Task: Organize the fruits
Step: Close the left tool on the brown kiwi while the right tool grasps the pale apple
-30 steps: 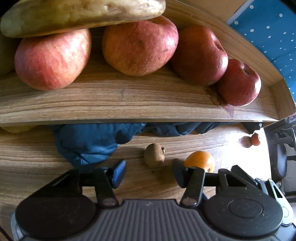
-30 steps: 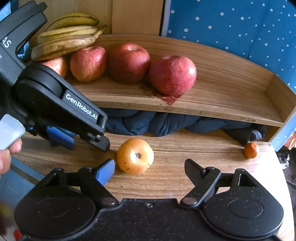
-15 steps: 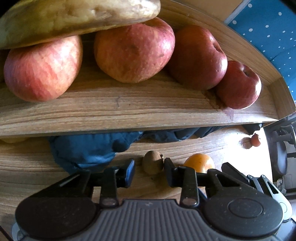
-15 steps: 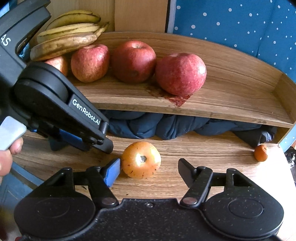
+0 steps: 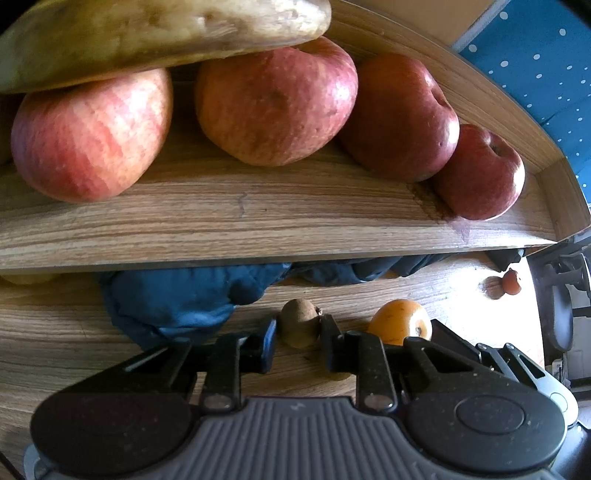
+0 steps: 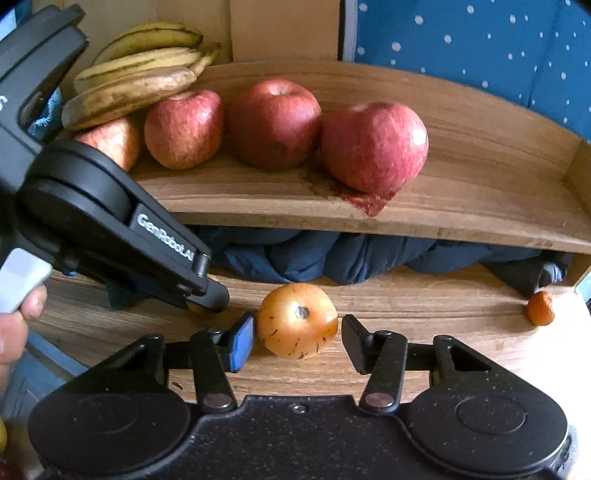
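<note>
While the left gripper (image 5: 298, 338) closes on a small brown kiwi-like fruit (image 5: 299, 322) lying on the wooden tabletop (image 5: 55, 332), both pads touch its sides, so it appears gripped. At two o'clock from it lies an orange persimmon (image 5: 400, 325), and a small orange fruit (image 5: 511, 282) sits farther toward three o'clock. On the wooden shelf (image 5: 236, 221) at twelve o'clock stand four red apples (image 5: 273, 103) under bananas (image 5: 147, 33), with dark blue cloth (image 5: 177, 299) beneath. In the right wrist view, the right gripper (image 6: 297, 338) straddles the persimmon (image 6: 297, 319): its left pad touches or nearly touches, its right pad stands just clear, so the fingers are partly open.
</note>
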Tool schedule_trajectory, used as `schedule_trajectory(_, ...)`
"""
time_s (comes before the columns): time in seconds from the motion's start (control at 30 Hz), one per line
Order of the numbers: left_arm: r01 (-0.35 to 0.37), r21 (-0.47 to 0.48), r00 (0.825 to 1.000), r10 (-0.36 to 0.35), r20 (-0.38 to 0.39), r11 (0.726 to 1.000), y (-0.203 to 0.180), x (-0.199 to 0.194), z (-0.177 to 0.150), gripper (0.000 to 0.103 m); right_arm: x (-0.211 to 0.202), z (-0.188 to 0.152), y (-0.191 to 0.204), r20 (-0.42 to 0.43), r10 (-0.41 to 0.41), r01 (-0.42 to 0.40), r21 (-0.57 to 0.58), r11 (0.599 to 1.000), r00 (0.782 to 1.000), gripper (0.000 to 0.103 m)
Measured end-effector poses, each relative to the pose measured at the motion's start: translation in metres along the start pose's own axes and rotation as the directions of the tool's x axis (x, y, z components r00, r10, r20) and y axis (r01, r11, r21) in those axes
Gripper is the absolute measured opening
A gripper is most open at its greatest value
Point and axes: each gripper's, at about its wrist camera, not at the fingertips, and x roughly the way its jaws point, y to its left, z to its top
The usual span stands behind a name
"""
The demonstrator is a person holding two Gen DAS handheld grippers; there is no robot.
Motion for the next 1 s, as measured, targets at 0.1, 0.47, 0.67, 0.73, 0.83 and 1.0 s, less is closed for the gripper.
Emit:
schedule_trajectory(0.1,0.000,0.002,1.000,0.000,0.000,1.000,0.000,0.000,0.000,0.027,0.003,0.002,-0.002,0.001,0.008,-0.008,0.006,1.000,1.000,0.054)
schedule_trajectory(0.47,-0.010,0.002,1.000,0.010,0.007,1.000,-0.001,-0.003,-0.004,0.027,0.013,-0.001,-0.013,-0.001,0.050,-0.050,-0.007,0.999,0.999,0.054)
schedule_trajectory(0.67,-0.015,-0.001,1.000,0.015,0.008,1.000,-0.003,-0.005,-0.005,0.027,0.011,-0.005,-0.017,0.015,0.061,-0.061,-0.012,0.998,0.998,0.050)
schedule_trajectory(0.73,-0.017,0.000,1.000,0.017,0.012,1.000,-0.004,-0.006,-0.005,0.027,0.010,-0.007,-0.017,0.019,0.061,-0.061,-0.006,0.998,0.998,0.050)
schedule_trajectory(0.83,-0.019,0.002,1.000,0.019,0.017,1.000,-0.006,-0.008,-0.007,0.027,0.007,-0.009,-0.016,0.027,0.063,-0.064,0.002,0.998,0.998,0.050)
schedule_trajectory(1.0,-0.022,0.007,0.999,0.022,0.026,1.000,-0.010,-0.014,-0.011,0.027,-0.002,-0.012,-0.014,0.044,0.068,-0.068,0.003,0.998,0.997,0.050)
